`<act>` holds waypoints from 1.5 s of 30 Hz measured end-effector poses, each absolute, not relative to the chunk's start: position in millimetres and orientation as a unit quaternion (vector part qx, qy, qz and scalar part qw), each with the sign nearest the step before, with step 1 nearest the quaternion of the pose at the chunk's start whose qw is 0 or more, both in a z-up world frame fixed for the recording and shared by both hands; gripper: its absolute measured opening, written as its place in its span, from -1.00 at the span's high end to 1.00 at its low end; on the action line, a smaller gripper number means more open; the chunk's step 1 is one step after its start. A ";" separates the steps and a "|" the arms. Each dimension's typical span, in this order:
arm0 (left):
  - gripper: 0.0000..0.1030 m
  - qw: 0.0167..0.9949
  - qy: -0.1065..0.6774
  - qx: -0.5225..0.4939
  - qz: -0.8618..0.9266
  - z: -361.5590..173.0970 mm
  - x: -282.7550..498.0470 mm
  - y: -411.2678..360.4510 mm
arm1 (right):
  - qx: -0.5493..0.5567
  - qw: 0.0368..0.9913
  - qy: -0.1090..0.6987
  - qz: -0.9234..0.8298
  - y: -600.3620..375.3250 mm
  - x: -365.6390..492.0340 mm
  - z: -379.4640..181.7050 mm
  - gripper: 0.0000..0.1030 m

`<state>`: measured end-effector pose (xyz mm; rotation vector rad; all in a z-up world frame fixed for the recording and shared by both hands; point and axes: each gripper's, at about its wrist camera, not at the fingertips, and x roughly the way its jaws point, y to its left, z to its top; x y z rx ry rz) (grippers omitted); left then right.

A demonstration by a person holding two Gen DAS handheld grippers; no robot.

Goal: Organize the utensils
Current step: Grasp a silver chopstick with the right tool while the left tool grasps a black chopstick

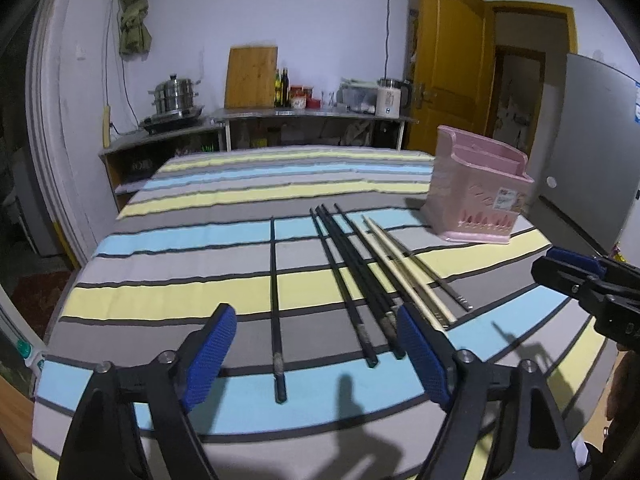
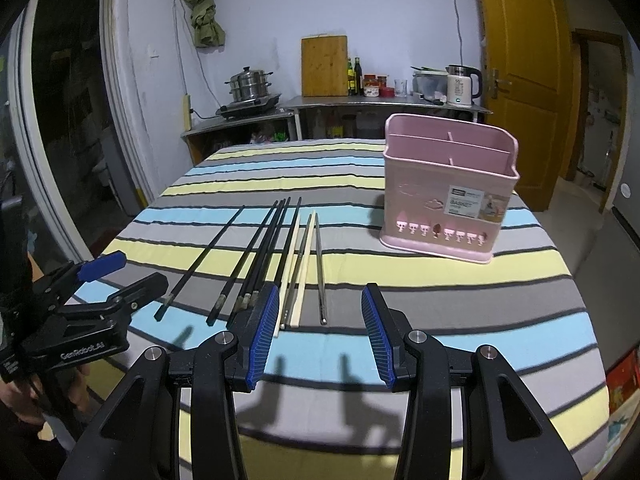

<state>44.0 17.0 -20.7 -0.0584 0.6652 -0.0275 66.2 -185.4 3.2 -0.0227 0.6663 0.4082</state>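
Several chopsticks lie side by side on the striped tablecloth (image 1: 180,292): a lone black one (image 1: 274,300), a bunch of black ones (image 1: 352,280), a pale wooden pair (image 1: 404,272) and a thin metal one (image 1: 440,280). My left gripper (image 1: 315,314) hovers open over the near ends of the black ones, touching nothing. My right gripper (image 2: 321,294) is open above the near ends of the pale pair (image 2: 300,272) and the metal chopstick (image 2: 320,272). A pink utensil holder (image 2: 444,200) stands upright at the far right, its compartments showing nothing inside.
Beyond the table, a low counter (image 2: 360,102) holds a steel pot, a wooden cutting board, bottles and a white kettle. A yellow door (image 2: 520,60) stands open on the right. The left gripper (image 2: 128,274) sits near the table's left edge.
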 end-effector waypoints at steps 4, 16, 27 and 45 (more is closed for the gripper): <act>-0.51 0.937 0.348 -0.030 -0.005 -27.8 67.9 29.9 | -0.023 0.919 0.336 0.204 -173.5 86.1 -2.7 0.14; -0.25 0.897 0.437 -0.059 -0.013 -56.4 146.0 63.1 | -0.050 0.896 0.386 0.212 -148.9 153.3 -27.6 0.15; 0.11 0.884 0.463 -0.061 -0.026 -68.2 186.8 67.8 | -0.072 0.875 0.428 0.214 -126.6 204.7 -53.7 0.58; 0.74 0.884 0.467 -0.002 -0.002 -68.7 216.6 55.3 | -0.092 0.861 0.454 0.210 -106.8 239.3 -67.1 0.85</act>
